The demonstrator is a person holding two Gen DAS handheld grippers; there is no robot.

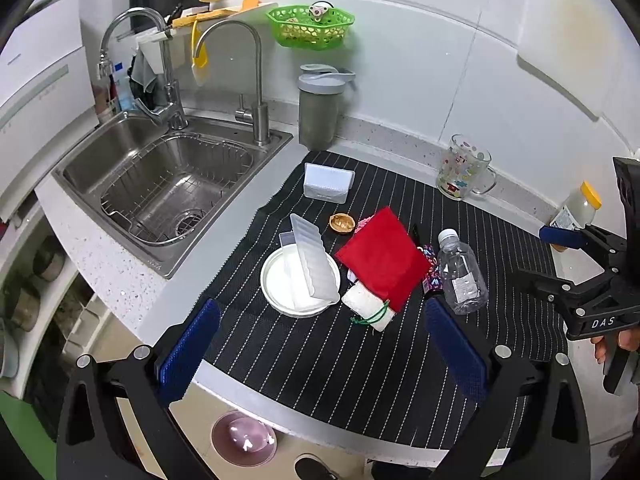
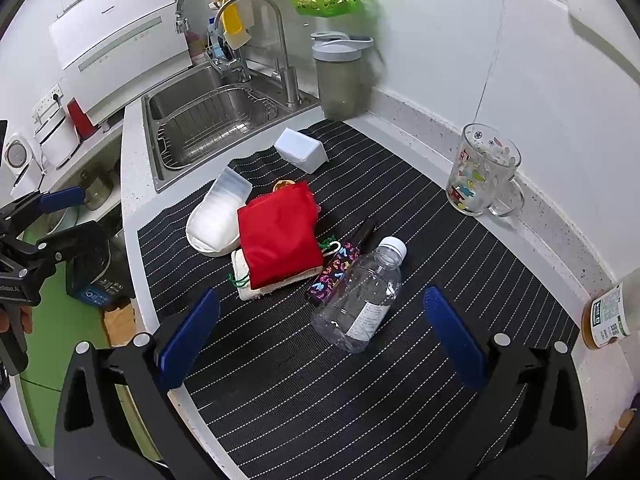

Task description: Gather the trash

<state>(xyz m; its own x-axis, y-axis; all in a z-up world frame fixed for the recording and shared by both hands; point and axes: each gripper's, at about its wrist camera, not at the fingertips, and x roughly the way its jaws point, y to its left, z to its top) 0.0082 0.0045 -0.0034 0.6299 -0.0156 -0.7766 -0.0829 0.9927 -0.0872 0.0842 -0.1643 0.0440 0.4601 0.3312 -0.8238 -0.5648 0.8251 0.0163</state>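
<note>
Both of your grippers hang above the near edge of the striped mat (image 2: 420,400), and neither one has hold of anything: the left gripper (image 1: 322,344) has its jaws spread wide, and the right gripper (image 2: 322,334) is spread just as wide. I think you hold them open and high so that you can choose the first piece of trash. The nearest candidate is the empty clear bottle (image 2: 358,292), which lies on its side on the mat, cap pointing far, just ahead of your right gripper. Touching its left side is a small colourful wrapper (image 2: 332,274), and beside that a red pouch (image 2: 280,232) rests on top of a white pad (image 2: 250,290). A nutshell (image 1: 342,223) sits far behind the pouch. To the left, an ice tray (image 1: 314,262) leans on a white plate (image 1: 276,280); these look like kitchen things and not trash. The wrapper is pressed against the bottle, so it may move when you close on the bottle. The glass mug (image 2: 482,174) stands well apart on the far right.
</note>
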